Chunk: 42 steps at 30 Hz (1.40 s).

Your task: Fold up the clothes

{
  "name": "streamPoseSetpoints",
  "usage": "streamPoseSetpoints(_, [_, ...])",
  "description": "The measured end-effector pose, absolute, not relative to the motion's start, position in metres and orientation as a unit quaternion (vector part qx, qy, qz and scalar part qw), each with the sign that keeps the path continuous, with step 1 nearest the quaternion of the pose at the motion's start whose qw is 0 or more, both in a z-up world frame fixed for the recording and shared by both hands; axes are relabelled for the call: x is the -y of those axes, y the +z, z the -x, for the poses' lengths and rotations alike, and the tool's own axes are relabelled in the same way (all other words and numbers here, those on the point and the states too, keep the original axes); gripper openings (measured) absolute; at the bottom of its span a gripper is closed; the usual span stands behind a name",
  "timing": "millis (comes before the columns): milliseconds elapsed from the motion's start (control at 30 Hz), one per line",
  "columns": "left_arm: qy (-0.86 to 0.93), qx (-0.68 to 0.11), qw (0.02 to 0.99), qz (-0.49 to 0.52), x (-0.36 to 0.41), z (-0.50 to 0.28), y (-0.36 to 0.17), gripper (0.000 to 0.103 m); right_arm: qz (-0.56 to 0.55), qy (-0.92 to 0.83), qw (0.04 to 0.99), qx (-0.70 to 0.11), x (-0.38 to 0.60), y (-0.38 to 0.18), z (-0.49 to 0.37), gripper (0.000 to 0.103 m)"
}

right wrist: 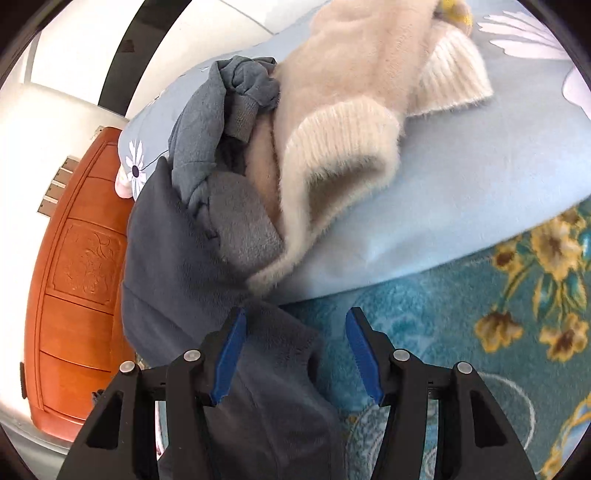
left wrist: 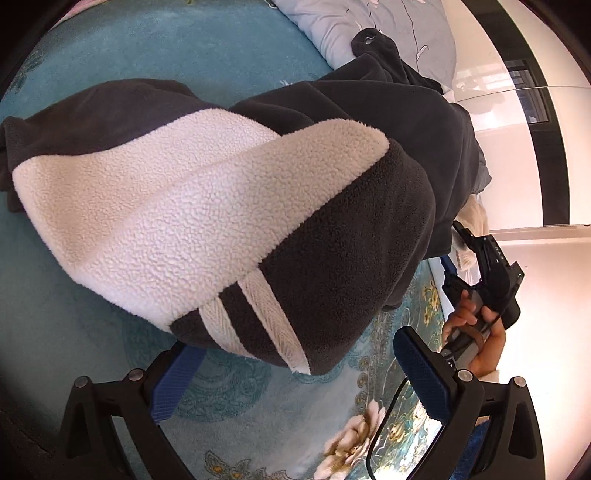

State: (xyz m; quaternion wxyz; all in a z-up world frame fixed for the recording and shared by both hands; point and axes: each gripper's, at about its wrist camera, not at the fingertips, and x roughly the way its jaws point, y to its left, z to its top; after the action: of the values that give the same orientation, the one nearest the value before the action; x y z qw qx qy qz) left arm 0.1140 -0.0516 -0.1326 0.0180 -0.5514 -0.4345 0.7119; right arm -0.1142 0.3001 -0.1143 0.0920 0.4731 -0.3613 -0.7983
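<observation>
Your left gripper (left wrist: 295, 387) stands with its fingers wide apart and nothing between them, just short of the striped end of the fleece (left wrist: 221, 206). Your right gripper (right wrist: 295, 354) has its fingers about half spread; a dark fold of the fleece (right wrist: 258, 387) lies between them, but the pads do not appear to press on it. The chief risk, as judged from this moment, is a poor grasp: thick pile may let a pad catch only the top layer, so that the stacked layers slide apart and the fold comes undone. A second risk lies on the right side, where the grey garment (right wrist: 207, 140) and the cream sweater (right wrist: 343, 122) are heaped touching the fleece; closing there could snag either one and drag it along. The fleece itself is a dark charcoal piece with a broad white panel and two narrow white twill stripes near one end. It lies bunched and partly doubled over on the teal floral blanket (left wrist: 184, 51) of the bed, its far end running up towards the pale blue pillow (left wrist: 332, 26). Its surface is nubbly and bulky, so expect soft, rounded creases.
</observation>
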Motion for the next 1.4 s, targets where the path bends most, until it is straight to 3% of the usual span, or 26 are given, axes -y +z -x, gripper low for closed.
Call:
streamPoseSetpoints(100, [0.719, 0.435, 0.026, 0.542, 0.05, -0.108, -0.13, 0.101, -0.49, -0.793, 0.128, 0.339, -0.289, -0.111, 0.137, 0.058])
streamPoseSetpoints(400, [0.713, 0.472, 0.022, 0.518, 0.062, -0.109, -0.129, 0.071, -0.524, -0.774, 0.169, 0.313, -0.269, -0.098, 0.161, 0.058])
streamPoseSetpoints(567, [0.734, 0.455, 0.013, 0.505, 0.081, -0.12, -0.124, 0.034, -0.533, -0.755, 0.161, 0.347, -0.265, -0.106, 0.153, 0.058])
streamPoseSetpoints(600, [0.738, 0.456, 0.01, 0.497, 0.089, -0.123, -0.121, 0.031, -0.534, -0.752, 0.162, 0.351, -0.263, -0.105, 0.15, 0.055])
streamPoseSetpoints(667, [0.744, 0.464, 0.003, 0.48, 0.103, -0.127, -0.117, 0.026, -0.545, -0.748, 0.165, 0.341, -0.258, -0.103, 0.144, 0.028])
streamPoseSetpoints(733, [0.749, 0.473, -0.005, 0.463, 0.122, -0.132, -0.112, 0.024, -0.544, -0.752, 0.18, 0.325, -0.251, -0.093, 0.132, 0.015])
streamPoseSetpoints(1067, [0.767, 0.512, -0.119, 0.369, 0.279, -0.159, -0.087, 0.023, -0.542, -0.705, 0.377, 0.258, -0.181, -0.036, -0.018, 0.01])
streamPoseSetpoints(1233, [0.755, 0.502, -0.135, 0.399, 0.289, -0.154, -0.111, 0.023, -0.59, -0.668, 0.346, 0.295, -0.172, -0.085, -0.051, 0.009])
streamPoseSetpoints(1400, [0.73, 0.548, -0.127, 0.389, 0.28, -0.167, -0.135, 0.032, -0.592, -0.676, 0.334, 0.284, -0.17, -0.081, -0.047, 0.01])
